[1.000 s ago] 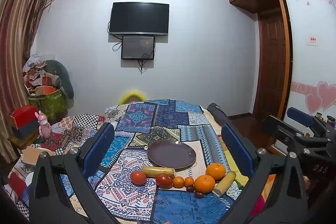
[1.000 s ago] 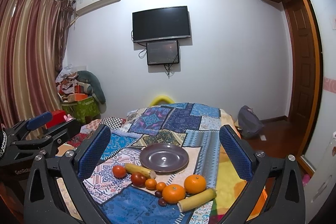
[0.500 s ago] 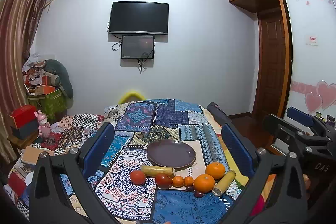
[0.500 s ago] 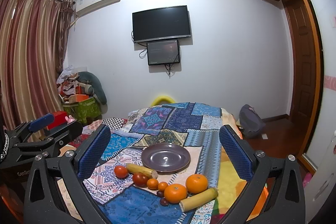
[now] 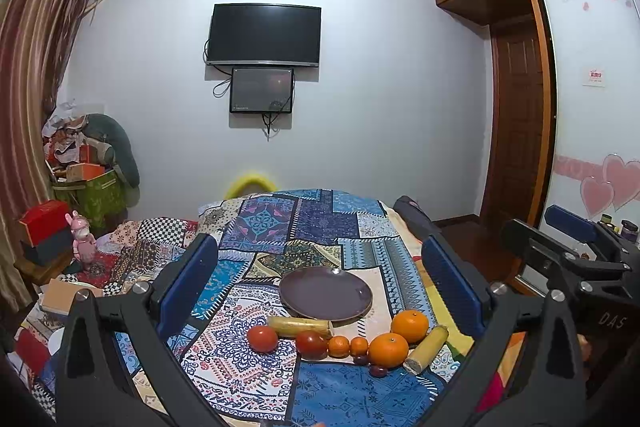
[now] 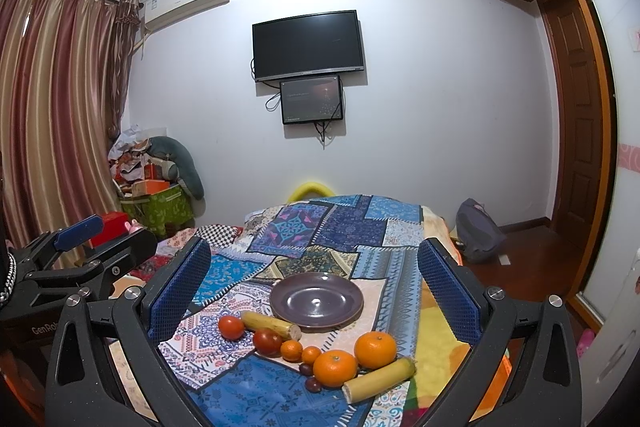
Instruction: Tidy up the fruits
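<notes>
Both claws are just hanging in the air above the near end of the bed, the left gripper (image 5: 320,281) and the right gripper (image 6: 314,281) each with blue pads spread wide apart and nothing between them. Past them on the patchwork bedspread (image 6: 336,223) sits an empty purple plate (image 6: 316,301), and the fruit is strung out in a loose row just in front of it: two tomatoes (image 6: 231,327), two yellowish stalk pieces (image 6: 378,379), small and big oranges (image 6: 375,349), a couple of dark grapes (image 6: 313,384). TV (image 6: 308,45) on the far wall.

Glossy plate (image 6: 316,301), patterned cloth bedspread (image 6: 340,227)
</notes>
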A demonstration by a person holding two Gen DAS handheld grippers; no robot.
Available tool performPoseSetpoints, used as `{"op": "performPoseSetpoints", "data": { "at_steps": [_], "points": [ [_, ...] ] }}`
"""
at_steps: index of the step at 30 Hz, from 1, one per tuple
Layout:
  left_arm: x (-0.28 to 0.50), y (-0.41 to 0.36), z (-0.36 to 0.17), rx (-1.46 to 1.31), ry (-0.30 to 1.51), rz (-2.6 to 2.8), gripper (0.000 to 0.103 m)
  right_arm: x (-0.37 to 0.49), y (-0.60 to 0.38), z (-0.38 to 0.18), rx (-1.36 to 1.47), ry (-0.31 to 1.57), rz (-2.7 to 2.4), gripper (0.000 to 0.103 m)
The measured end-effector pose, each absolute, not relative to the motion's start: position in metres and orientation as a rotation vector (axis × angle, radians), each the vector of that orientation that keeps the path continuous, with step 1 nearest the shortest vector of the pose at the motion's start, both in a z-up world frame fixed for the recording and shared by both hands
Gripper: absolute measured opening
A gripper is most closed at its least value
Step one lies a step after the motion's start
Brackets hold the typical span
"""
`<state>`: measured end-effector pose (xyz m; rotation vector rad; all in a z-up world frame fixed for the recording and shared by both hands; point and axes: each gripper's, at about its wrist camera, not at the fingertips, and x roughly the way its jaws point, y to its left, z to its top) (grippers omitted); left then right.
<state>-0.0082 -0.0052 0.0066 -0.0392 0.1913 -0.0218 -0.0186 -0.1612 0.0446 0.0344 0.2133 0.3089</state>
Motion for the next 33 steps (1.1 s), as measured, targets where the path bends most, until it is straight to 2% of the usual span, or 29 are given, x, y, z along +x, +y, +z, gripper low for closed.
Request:
{"op": "performPoseSetpoints", "data": {
  "at_steps": [17,21,28,33],
  "points": [
    [-0.001,-0.001,0.004,-0.059,0.209,-0.046,0.101,-0.008,-0.161,0.037,0.041,0.257,0.325,0.103],
    [0.009,0.003,-0.004,-0.061,0.242,-0.047,0.087,0.002,-0.164,0.027,0.039,0.299,0.327,0.093],
    [0.035,0.018,-0.032,-0.058,0.335,-0.027,0.075,0.031,-0.178,-0.008,0.039,0.446,0.3,0.072],
    [0.06,0.034,-0.06,-0.05,0.442,-0.013,0.069,0.052,-0.192,-0.039,0.055,0.58,0.284,0.064]
  ]
}}
